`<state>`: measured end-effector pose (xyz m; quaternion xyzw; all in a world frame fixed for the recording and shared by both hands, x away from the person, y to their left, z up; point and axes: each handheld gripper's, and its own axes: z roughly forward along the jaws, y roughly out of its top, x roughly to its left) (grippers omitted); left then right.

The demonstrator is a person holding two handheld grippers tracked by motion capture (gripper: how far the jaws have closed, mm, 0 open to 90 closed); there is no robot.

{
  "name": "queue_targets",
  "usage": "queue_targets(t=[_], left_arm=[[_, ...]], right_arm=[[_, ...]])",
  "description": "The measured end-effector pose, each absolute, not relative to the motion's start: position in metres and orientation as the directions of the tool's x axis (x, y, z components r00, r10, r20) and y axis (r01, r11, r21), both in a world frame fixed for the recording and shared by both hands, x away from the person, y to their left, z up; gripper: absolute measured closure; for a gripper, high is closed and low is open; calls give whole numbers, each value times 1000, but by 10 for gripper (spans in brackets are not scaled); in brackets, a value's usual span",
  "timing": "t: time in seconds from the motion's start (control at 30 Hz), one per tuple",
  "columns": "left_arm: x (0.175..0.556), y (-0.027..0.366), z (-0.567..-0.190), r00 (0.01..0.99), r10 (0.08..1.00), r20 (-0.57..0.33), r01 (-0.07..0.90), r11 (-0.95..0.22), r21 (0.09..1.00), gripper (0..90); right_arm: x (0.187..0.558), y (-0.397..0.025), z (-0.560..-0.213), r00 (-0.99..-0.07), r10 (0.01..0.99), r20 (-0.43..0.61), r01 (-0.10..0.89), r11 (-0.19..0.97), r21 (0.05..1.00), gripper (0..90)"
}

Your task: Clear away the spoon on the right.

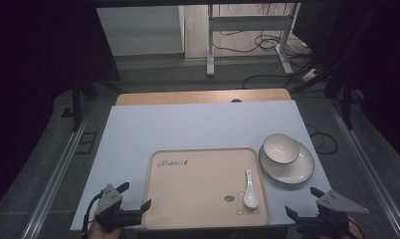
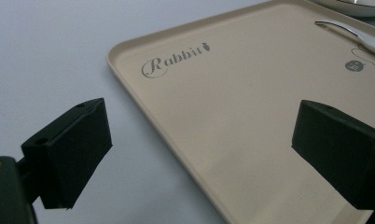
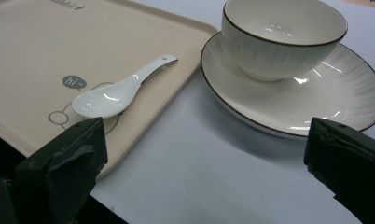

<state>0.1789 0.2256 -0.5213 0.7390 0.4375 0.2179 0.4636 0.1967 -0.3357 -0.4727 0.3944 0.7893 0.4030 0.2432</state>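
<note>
High view: a beige rectangular plastic tray point(image 1: 198, 184) lies near the front edge of the pale table point(image 1: 188, 127), a white ceramic soup spoon point(image 1: 250, 191) resting in its right front corner; just right of it a white black-rimmed bowl point(image 1: 280, 148) sits on a matching white plate point(image 1: 292, 167), off-centre toward the plate's far left; the left gripper point(image 1: 136, 199) and right gripper point(image 1: 303, 203) wait at the front corners, both spread and empty; left gripper view: its jaws straddle the tray's left rim, apart from it, likely lined up to steady the tray; right gripper view: jaws wide, unladen, facing spoon and plate, probably because the crockery goes onto the tray.
</note>
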Motion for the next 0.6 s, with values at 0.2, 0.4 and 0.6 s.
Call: queue_targets(t=[0.2, 0.4, 0.6], left_arm=[[179, 226, -521, 521, 849, -86, 445, -184, 876, 43], [179, 226, -521, 520, 850, -90, 446, -180, 877, 44], [179, 227, -521, 519, 850, -91, 446, -179, 877, 43]], right_arm=[[194, -342, -474, -559, 827, -63, 435, 357, 827, 0], [192, -349, -477, -545, 836, -61, 446, 350, 824, 0], [191, -356, -480, -532, 845, -50, 465, 341, 817, 0]])
